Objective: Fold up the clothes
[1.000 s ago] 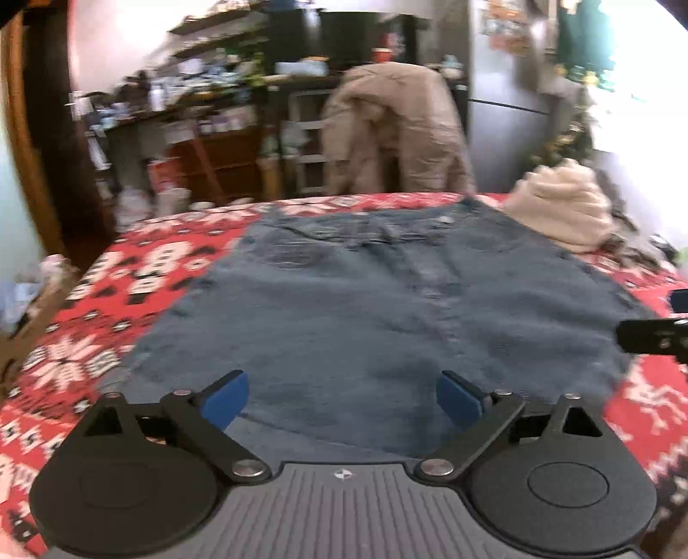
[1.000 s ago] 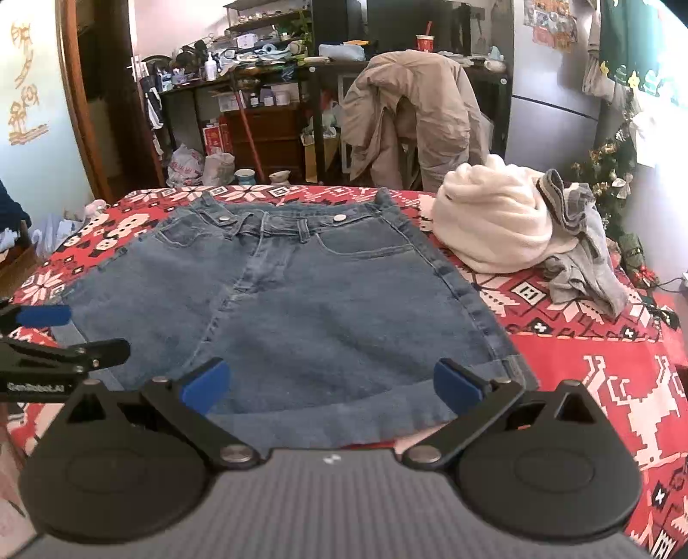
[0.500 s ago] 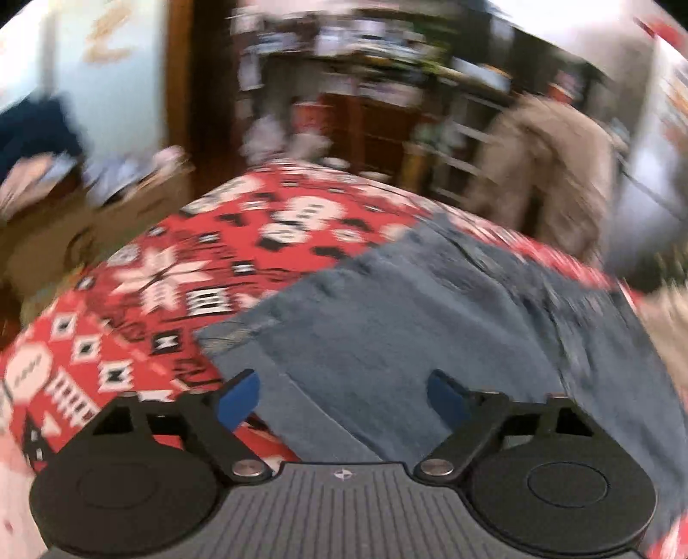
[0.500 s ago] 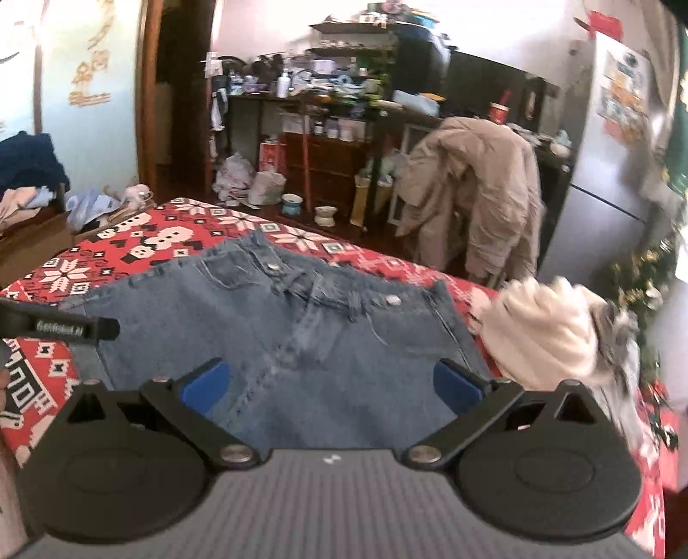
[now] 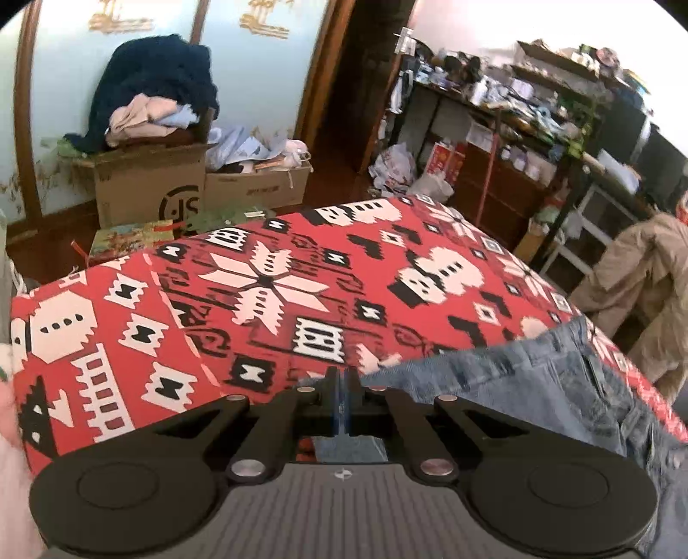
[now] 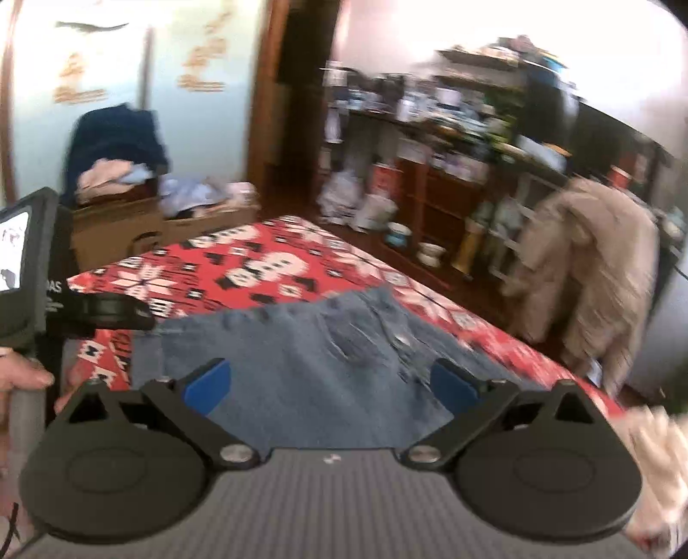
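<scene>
**Readable marks**

Printed in black on the front of the larger cardboard box, upper left of the left wrist view: a round logo with "JS". Faint small print along the lower box beside it, too small to read. On the black device at the left edge of the right wrist view: white letters "DAS", cut off. Gold wall characters at top, illegible.

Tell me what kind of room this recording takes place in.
Probably a cluttered home living or storage room: red patterned blanket under denim shorts, cardboard boxes piled with clothes, crowded shelves.
</scene>
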### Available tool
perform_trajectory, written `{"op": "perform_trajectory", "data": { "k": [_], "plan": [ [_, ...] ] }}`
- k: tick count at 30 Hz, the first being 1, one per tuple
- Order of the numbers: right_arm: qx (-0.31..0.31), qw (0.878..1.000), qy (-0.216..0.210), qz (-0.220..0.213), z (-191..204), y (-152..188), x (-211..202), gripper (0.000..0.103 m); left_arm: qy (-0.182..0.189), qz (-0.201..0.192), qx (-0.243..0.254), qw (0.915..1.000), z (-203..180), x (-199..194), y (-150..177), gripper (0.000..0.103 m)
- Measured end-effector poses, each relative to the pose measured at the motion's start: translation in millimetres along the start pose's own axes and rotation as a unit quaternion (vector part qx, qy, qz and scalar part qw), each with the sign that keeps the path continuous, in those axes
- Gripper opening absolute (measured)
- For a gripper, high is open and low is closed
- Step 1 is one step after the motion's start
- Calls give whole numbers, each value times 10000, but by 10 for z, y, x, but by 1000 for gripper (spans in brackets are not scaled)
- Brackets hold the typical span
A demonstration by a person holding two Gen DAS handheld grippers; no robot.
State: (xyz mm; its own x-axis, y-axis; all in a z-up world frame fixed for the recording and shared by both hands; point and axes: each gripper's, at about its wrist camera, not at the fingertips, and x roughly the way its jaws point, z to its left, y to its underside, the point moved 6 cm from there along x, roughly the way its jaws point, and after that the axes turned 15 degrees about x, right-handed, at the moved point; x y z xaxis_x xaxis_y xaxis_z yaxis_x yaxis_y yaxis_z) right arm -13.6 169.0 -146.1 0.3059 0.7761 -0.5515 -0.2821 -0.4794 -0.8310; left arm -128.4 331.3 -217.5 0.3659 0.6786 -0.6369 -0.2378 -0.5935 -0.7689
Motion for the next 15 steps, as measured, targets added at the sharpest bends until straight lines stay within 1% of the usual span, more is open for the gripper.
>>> {"op": "perform_trajectory", "data": {
  "k": [1,2,3,4,5,6,7,8,10,13,15],
  "plan": [
    [-95,9999,-126,31,52,-52,80,85,2,18,-19,10000,11,30,-8,2],
    [-163,9995,-250,94,97,-108,175,82,4,36,-39,10000,22,60,-16,2],
    [-218,9988,-398,186,150,-171,298,72,2,48,-48,10000,29,84,-21,2],
    [-251,9980,-512,278,188,-217,407,55,-14,35,-19,10000,23,88,-12,2],
    [-318,9966,-639,421,236,-255,552,44,-30,23,10,10000,16,92,-3,2],
    [-385,9947,-766,564,283,-292,697,26,-49,11,44,10000,10,94,6,2],
    [-450,9926,-884,700,328,-326,840,18,-80,-4,92,9999,1,92,17,2],
    [-502,9912,-939,785,362,-340,973,17,-110,-20,141,9998,-7,89,28,2],
    [-603,9873,-1142,925,449,-335,1261,8,-205,-63,222,9995,-10,93,43,1],
    [-618,9819,-1361,1161,569,-273,1613,8,-377,-147,343,9986,-4,111,58,1],
    [-446,9770,-1613,1324,653,-212,1796,8,-398,-188,395,9982,-7,111,64,2]
  ]
}}
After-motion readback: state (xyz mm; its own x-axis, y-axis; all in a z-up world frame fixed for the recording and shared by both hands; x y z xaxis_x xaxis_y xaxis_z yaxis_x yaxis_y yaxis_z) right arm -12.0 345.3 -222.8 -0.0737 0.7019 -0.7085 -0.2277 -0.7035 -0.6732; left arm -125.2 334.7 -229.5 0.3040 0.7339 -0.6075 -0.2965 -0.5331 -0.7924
